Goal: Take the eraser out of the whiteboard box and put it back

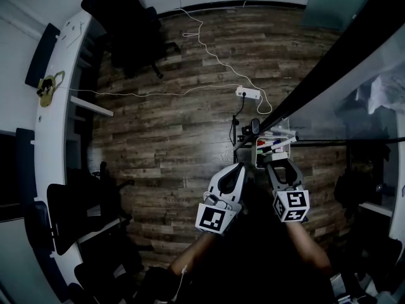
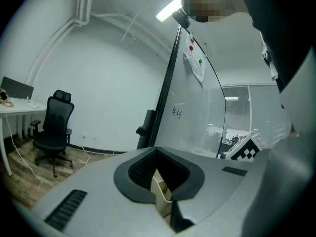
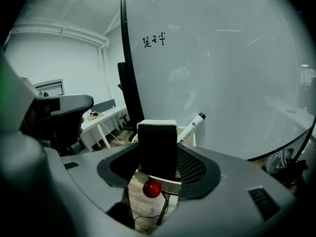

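Note:
The eraser (image 3: 157,144), a black felt block with a white back, stands upright between the jaws of my right gripper (image 3: 158,154), which is shut on it. Just beyond it is the cream whiteboard box (image 3: 189,132) with a marker (image 3: 191,126) leaning out of it. A red ball (image 3: 151,188) shows below the eraser. From the head, the box (image 1: 272,145) hangs at the whiteboard's foot, with my right gripper (image 1: 277,167) right in front of it. My left gripper (image 1: 240,170) is beside it, shut and empty (image 2: 157,153); a cream box corner (image 2: 161,194) shows through its gap.
The whiteboard (image 3: 222,58) fills the right, seen edge-on from the head as a dark diagonal (image 1: 329,68). A power strip (image 1: 248,94) and white cables lie on the wooden floor. Black office chairs (image 1: 130,24) and a white desk (image 1: 60,106) line the left.

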Available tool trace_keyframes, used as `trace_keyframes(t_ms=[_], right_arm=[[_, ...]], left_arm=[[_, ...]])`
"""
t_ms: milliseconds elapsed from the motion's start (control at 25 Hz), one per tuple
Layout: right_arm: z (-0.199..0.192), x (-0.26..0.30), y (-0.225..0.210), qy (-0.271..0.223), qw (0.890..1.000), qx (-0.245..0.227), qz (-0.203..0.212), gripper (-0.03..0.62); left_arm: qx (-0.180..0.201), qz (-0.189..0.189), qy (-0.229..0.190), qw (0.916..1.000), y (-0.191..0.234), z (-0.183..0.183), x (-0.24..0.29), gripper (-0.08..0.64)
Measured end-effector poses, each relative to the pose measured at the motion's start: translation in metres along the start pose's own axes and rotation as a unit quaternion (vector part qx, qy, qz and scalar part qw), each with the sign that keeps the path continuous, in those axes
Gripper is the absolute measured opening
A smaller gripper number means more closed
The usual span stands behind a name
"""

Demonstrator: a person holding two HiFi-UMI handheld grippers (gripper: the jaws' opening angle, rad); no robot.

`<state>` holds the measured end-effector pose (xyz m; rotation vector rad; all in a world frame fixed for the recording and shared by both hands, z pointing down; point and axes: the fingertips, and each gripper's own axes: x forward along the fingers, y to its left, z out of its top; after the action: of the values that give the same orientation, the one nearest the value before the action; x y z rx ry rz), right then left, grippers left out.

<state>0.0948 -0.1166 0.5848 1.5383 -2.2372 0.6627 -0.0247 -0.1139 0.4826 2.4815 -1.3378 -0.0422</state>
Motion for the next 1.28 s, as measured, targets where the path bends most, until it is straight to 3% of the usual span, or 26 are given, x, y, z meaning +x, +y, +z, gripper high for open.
trace_keyframes(t_ms=[520, 1280], right_arm=[[0.004, -0.008, 0.0, -0.015, 1.0, -0.003, 0.005, 0.239], [0.014, -0.045, -0.003, -0.066, 0.998, -0.003, -0.023, 0.239]], left_arm=[[0.003, -0.004, -0.003, 1.0, -0.007, 0.001, -0.002, 0.006], [0.015, -0.026, -0.023, 0.9993, -0.028, 0.007, -0.02, 0.006]])
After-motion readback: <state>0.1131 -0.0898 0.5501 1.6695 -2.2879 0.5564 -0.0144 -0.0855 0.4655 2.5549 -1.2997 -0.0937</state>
